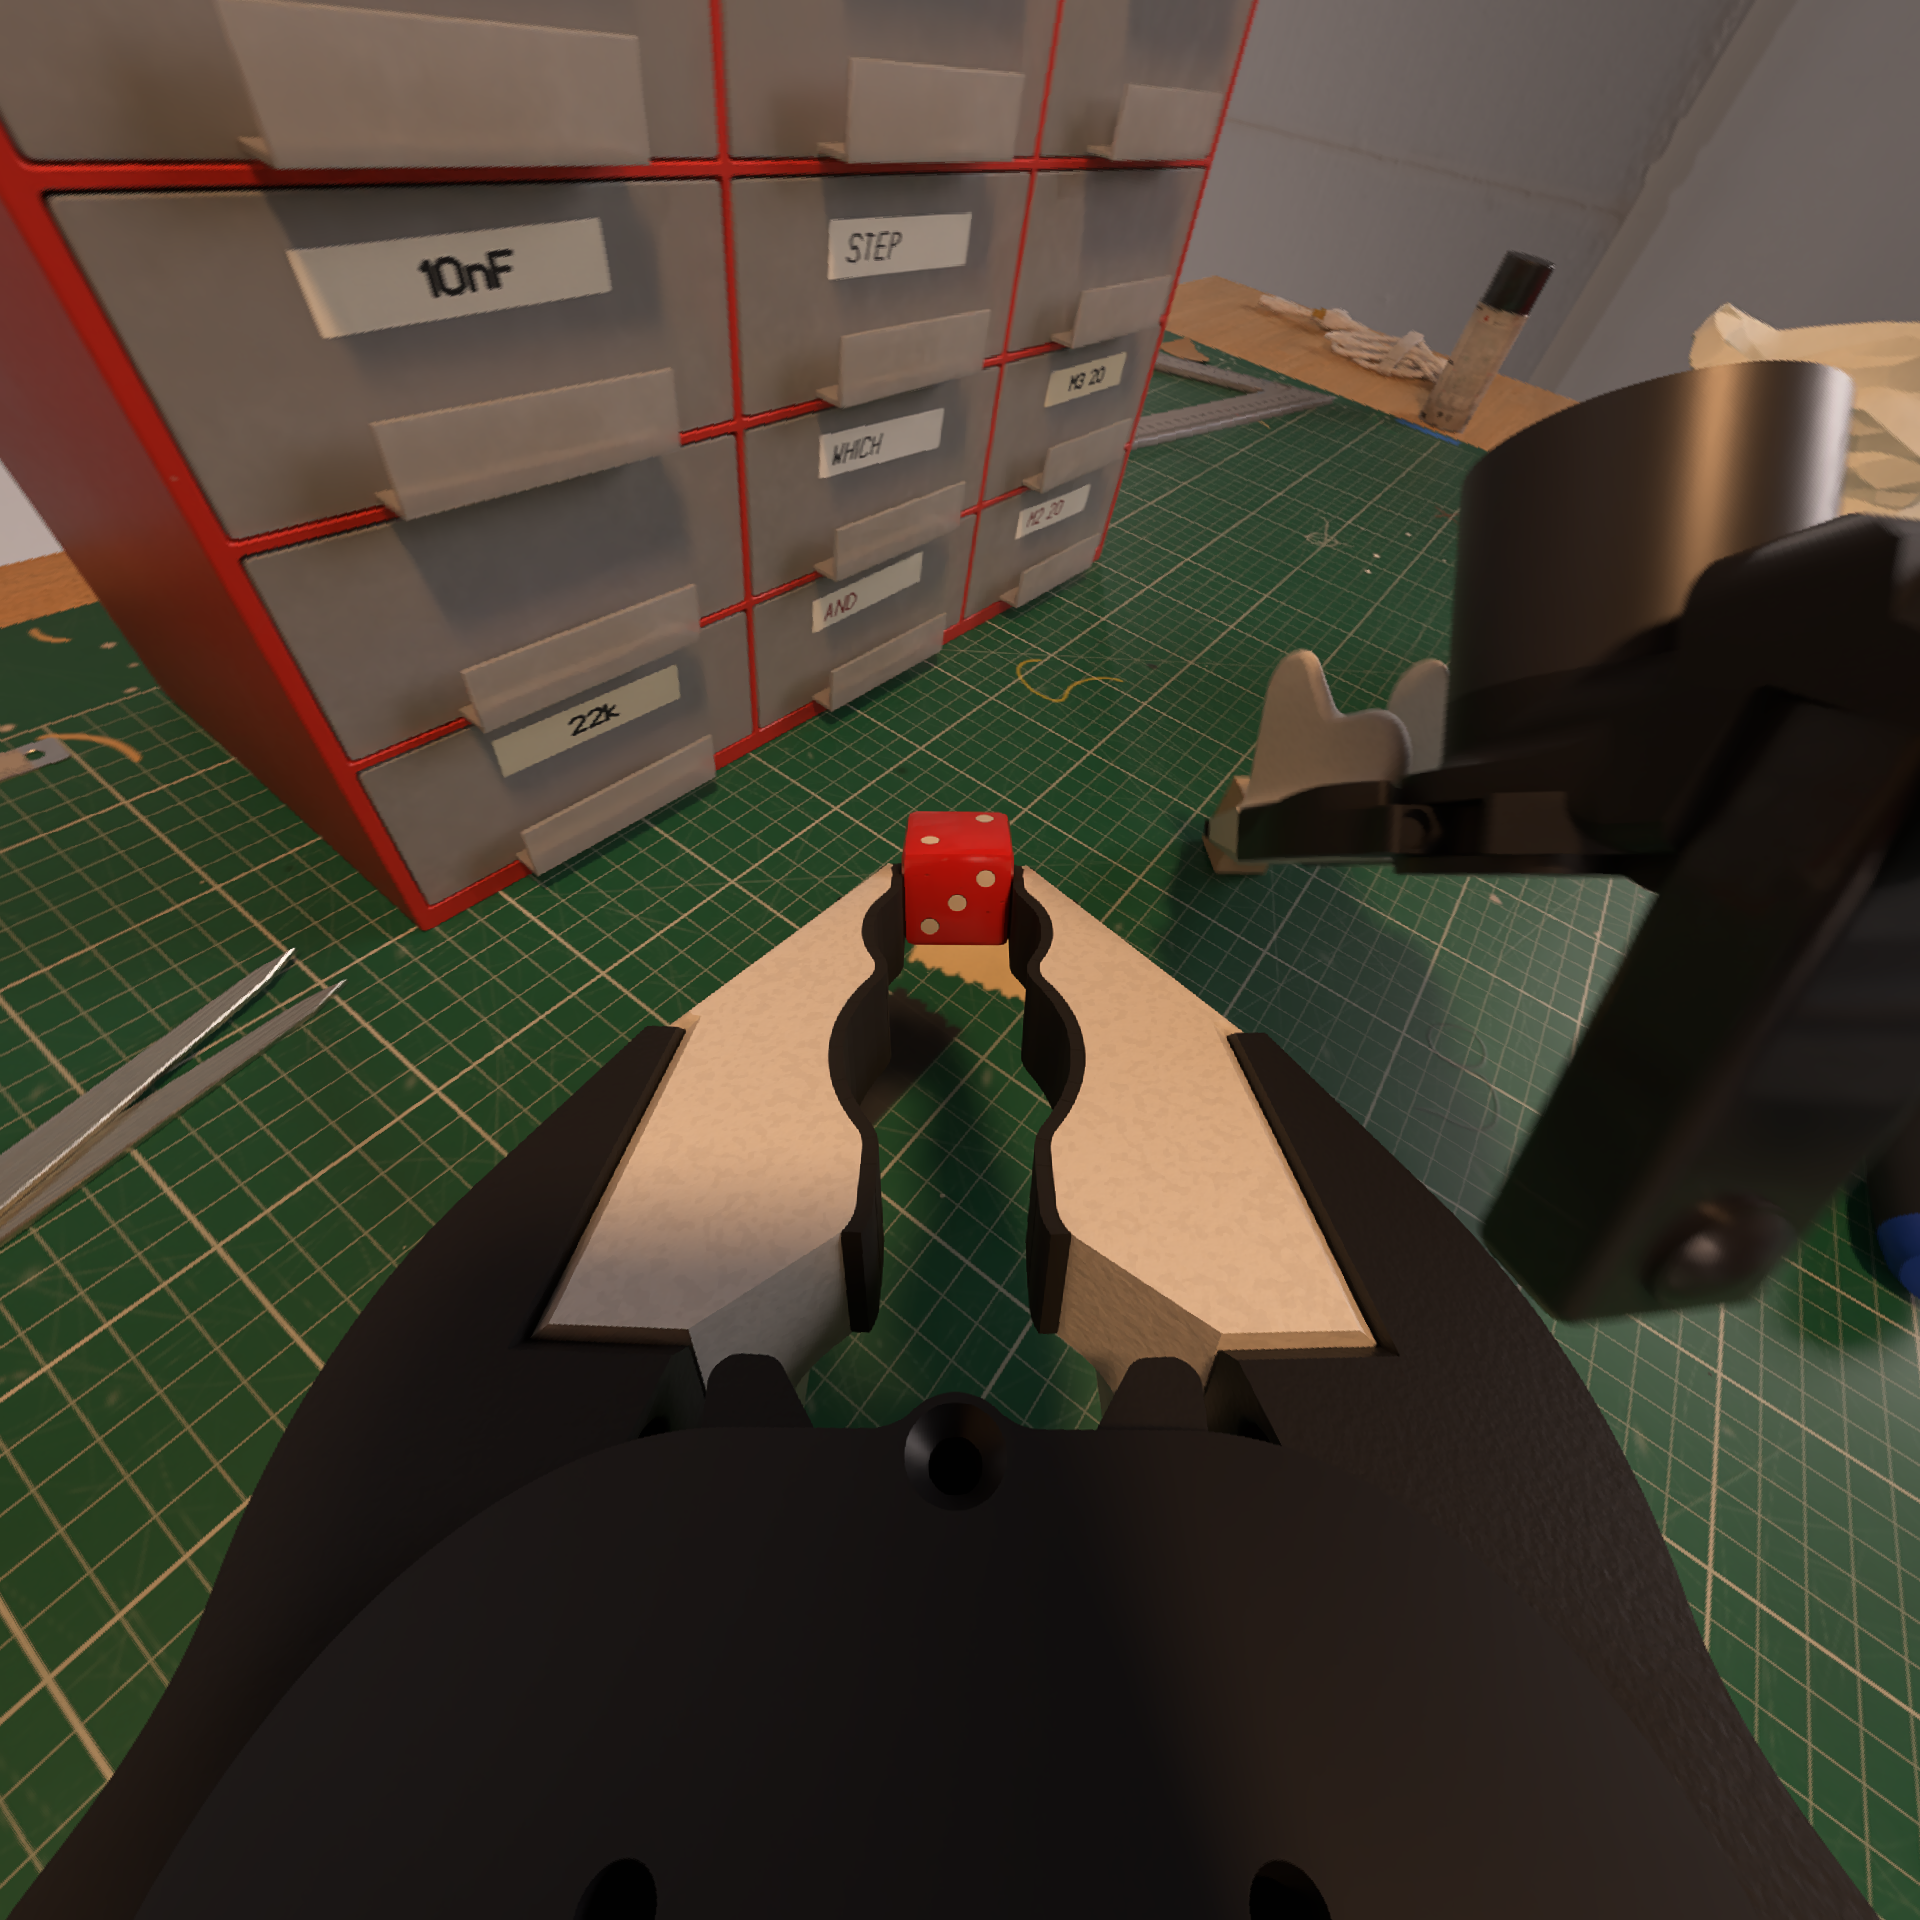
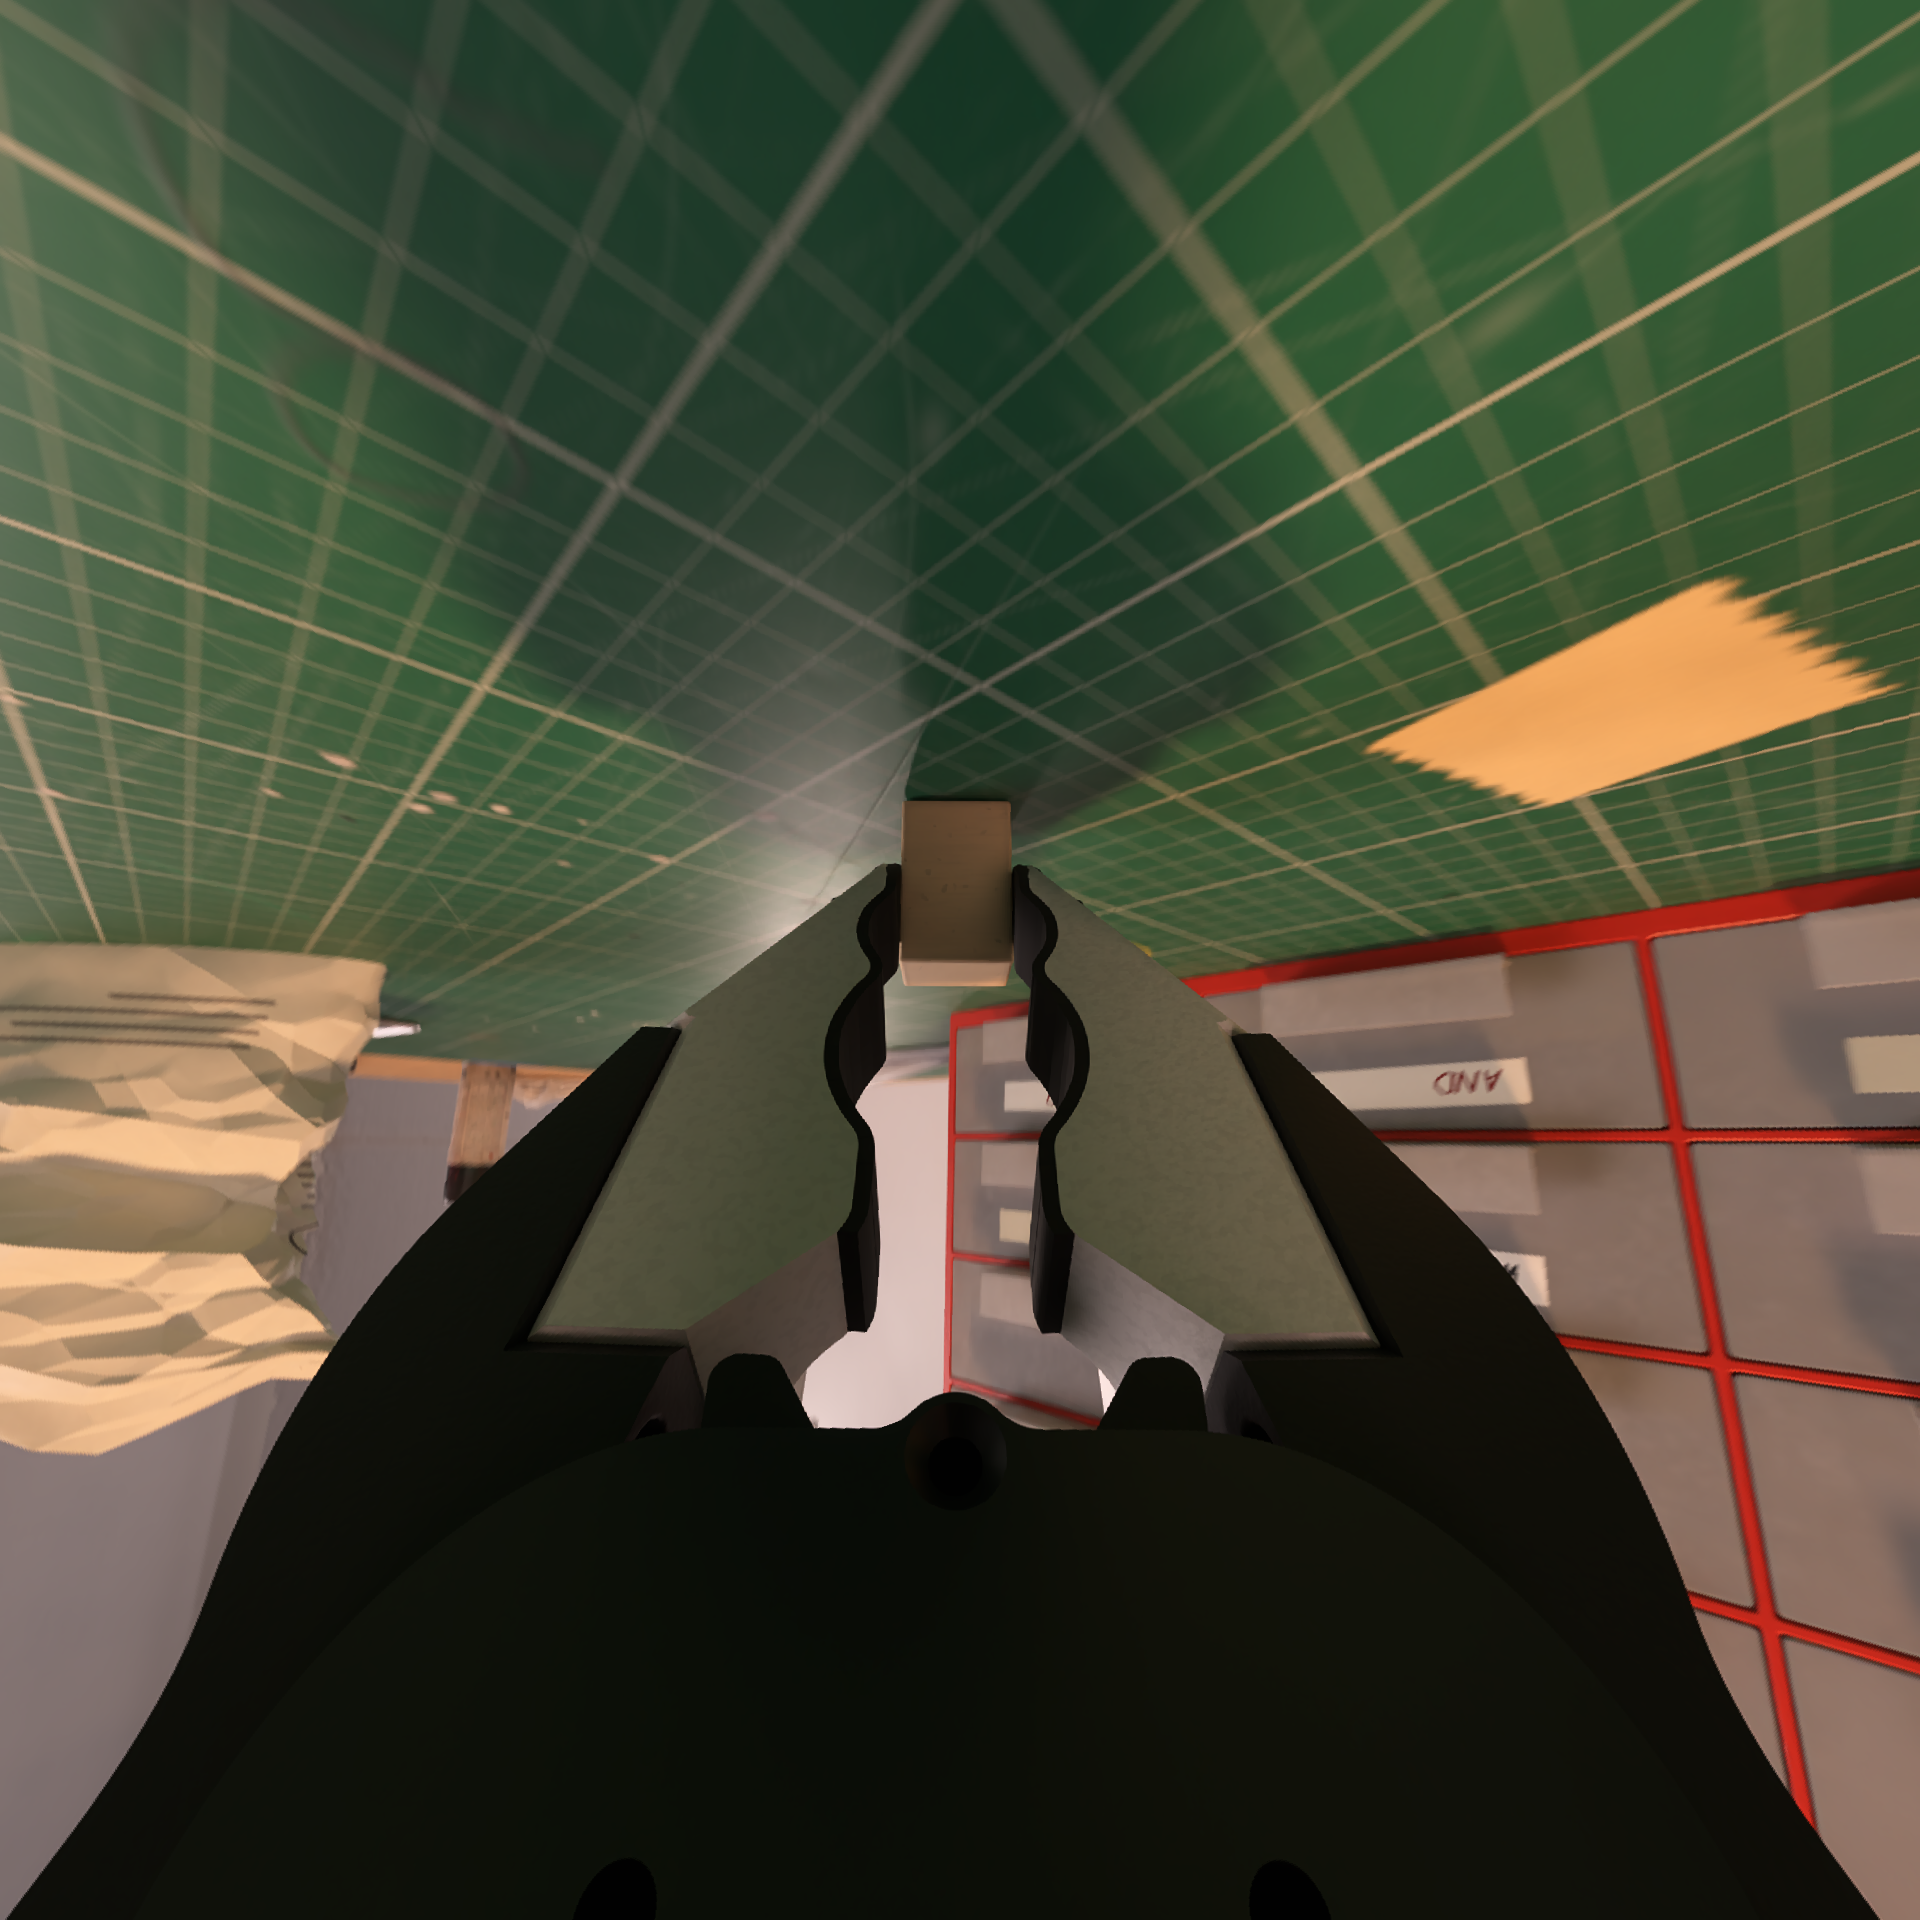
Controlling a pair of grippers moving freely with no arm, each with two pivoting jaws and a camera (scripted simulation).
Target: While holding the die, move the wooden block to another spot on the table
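In the left wrist view, the left gripper (image 1: pixel 956 896) is clenched on the red die (image 1: pixel 956 878), held at the fingertips above the green cutting mat (image 1: pixel 312 1247). A red drawer cabinet (image 1: pixel 582 436) with grey labelled drawers stands close ahead on the left, and tweezers (image 1: pixel 156 1070) lie on the mat at the left edge. The right gripper (image 1: pixel 1278 821) reaches in from the right, its black body filling that side. Farther back stand a small bottle (image 1: pixel 1486 343), a bundle of white cord (image 1: pixel 1371 348) and crumpled paper (image 1: pixel 1808 343).

In the right wrist view, which is turned upside down, the right gripper (image 2: pixel 956 909) grasps the wooden block (image 2: pixel 956 894) between its fingertips, close to the mat (image 2: pixel 623 416); whether the block touches the mat cannot be told. An orange patch (image 2: pixel 1621 707) lies on the mat to the right. The cabinet (image 2: pixel 1558 1195) rises nearby at right, the paper (image 2: pixel 166 1174) at left.
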